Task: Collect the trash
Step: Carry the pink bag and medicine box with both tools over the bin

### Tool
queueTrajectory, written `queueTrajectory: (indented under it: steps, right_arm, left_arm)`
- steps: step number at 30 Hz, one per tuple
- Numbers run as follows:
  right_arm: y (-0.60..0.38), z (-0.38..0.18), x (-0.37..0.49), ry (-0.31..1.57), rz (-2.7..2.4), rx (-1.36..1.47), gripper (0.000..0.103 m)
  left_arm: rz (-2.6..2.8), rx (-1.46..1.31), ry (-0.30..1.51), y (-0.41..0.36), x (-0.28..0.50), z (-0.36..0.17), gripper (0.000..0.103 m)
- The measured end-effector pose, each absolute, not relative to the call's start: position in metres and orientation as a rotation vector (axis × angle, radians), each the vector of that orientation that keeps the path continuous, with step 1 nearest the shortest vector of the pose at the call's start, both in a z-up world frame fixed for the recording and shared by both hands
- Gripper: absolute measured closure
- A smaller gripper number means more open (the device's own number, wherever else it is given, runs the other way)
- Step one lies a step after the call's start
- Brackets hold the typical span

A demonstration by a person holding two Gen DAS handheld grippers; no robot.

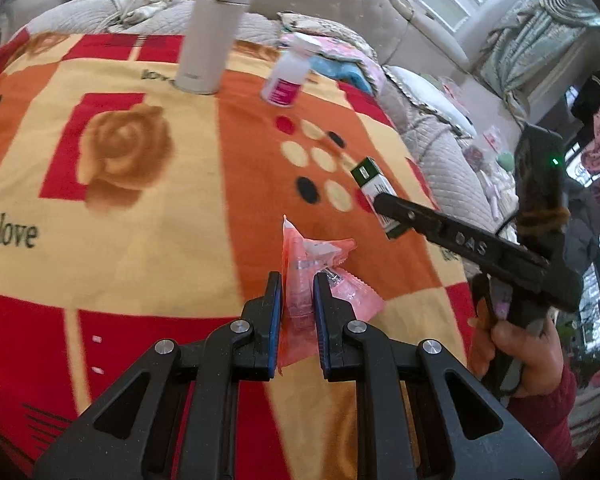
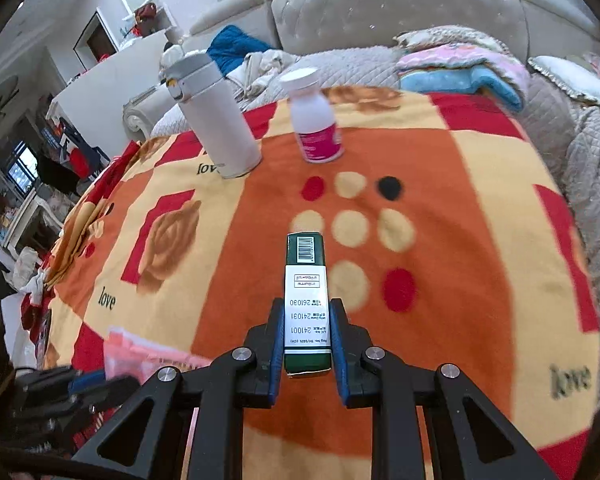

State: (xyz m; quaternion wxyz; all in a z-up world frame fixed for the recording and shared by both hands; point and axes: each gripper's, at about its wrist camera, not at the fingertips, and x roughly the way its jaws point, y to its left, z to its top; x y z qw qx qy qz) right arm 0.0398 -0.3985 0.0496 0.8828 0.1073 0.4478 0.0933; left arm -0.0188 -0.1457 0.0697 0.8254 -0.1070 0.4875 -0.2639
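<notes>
The left tongs (image 1: 297, 300) are closed tight on a pink plastic wrapper (image 1: 300, 280). The wrapper sits between the pads, low in the middle of the left view, and flops out toward 1 o'clock. The right tongs (image 2: 305, 332) are closed on a green and white box (image 2: 306, 300). The box sticks out past the pads toward 12 o'clock.

Both bits of trash are held over the red and orange blanket (image 2: 460, 200) on the bed.

What could go wrong? The wrapper is thin and slippery. If the tongs swing fast, it may slide out. Only the near end of the box is pinched, so its long far end could tip or twist loose.

A white flask (image 2: 216, 120) stands at 11 o'clock and a white pill bottle (image 2: 314, 120) at 12 o'clock. A wide swing could knock them over, since the blanket is soft.
</notes>
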Motion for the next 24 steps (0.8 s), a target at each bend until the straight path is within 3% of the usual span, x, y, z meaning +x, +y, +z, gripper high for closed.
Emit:
queueTrajectory:
  steps: [24]
  right_arm:
    - [-0.592, 0.043, -0.134, 0.923, -0.189, 0.279, 0.083]
  left_arm:
    - [-0.870, 0.004, 1.064, -0.391, -0.092, 0.071, 0.090]
